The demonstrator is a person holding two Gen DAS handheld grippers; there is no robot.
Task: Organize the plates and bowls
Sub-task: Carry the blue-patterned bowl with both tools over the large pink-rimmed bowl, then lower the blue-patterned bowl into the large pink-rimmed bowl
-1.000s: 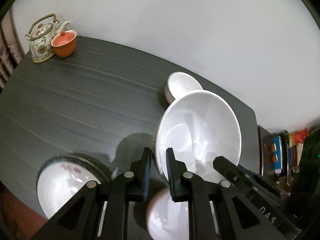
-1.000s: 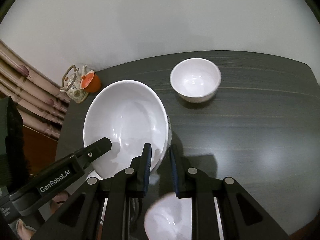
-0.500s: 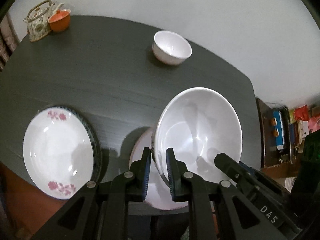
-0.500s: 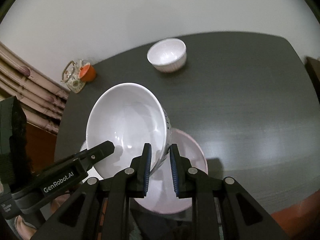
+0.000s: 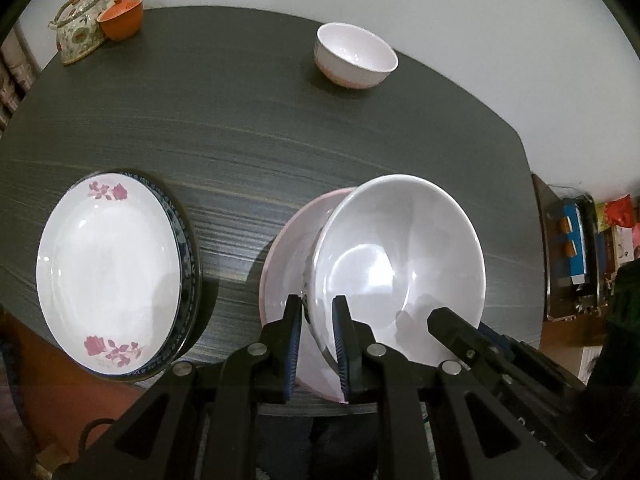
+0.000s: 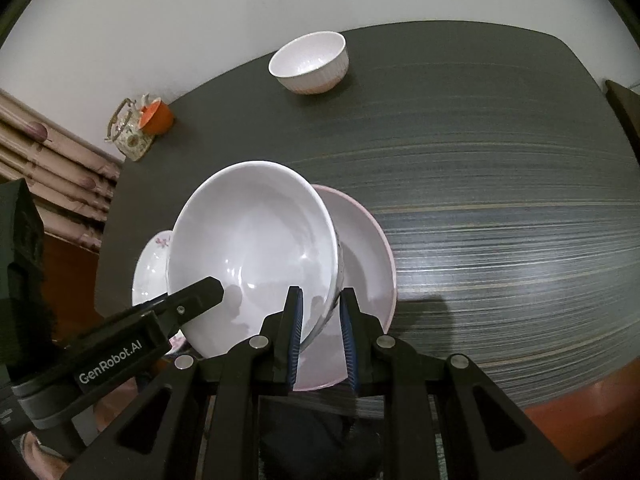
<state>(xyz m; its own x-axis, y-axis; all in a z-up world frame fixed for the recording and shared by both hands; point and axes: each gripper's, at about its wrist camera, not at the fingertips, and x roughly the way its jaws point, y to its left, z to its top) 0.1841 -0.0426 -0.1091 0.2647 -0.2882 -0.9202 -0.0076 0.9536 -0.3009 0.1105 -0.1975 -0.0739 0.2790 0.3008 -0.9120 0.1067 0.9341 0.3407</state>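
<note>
Far left on the dark surface [image 5: 248, 128], a patterned teapot [image 5: 80, 28] touches an orange cup [image 5: 122, 20]. Near the front edge lies a rose-printed plate [image 5: 108, 272] stacked on a blue-rimmed plate [image 5: 188, 248]; only the left wrist view shows this pair whole, the right view catching a sliver. The left hand-held gripper [image 5: 316, 344] pinches the left rim of the large white bowl [image 5: 400, 264], which hangs tilted over a pink-rimmed plate [image 5: 288, 264]; whether bowl and plate touch cannot be told. The right hand-held gripper [image 6: 320, 336] pinches the opposite rim. A small white bowl [image 5: 354, 56] stands well apart at the back. Writing: "GenRobot.AI" reads on the left tool in the right view alone. The left view alone shows a cluttered shelf [image 5: 576, 248] at far right.
</note>
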